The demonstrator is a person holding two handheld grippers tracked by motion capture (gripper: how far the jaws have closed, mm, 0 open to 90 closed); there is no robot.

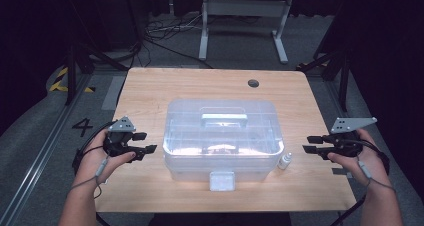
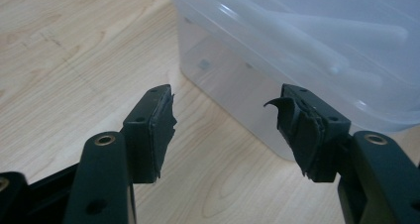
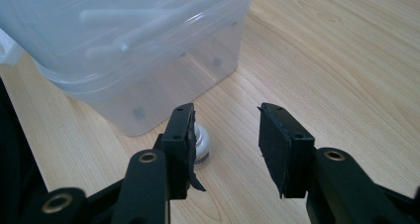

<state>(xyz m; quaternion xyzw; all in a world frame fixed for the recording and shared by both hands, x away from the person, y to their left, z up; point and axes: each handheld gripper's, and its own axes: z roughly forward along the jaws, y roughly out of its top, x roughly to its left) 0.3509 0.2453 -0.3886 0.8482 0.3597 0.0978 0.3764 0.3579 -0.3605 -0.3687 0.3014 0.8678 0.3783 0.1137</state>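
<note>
Translucent plastic makes up the storage box (image 1: 223, 136), which stands in the middle of the wooden table (image 1: 150, 88) with its lid closed and its front latch (image 1: 222, 180) turned toward the person, probably so that it is easy to reach. Left of the box waits the left gripper (image 1: 145, 149), and right of the box the right gripper (image 1: 311, 147), each with jaws apart and holding nothing, both aimed inward as if ready to take the box from two sides. Just beside the right front corner of the box stands a small white bottle (image 1: 285, 161), upright, near the right gripper.
</note>
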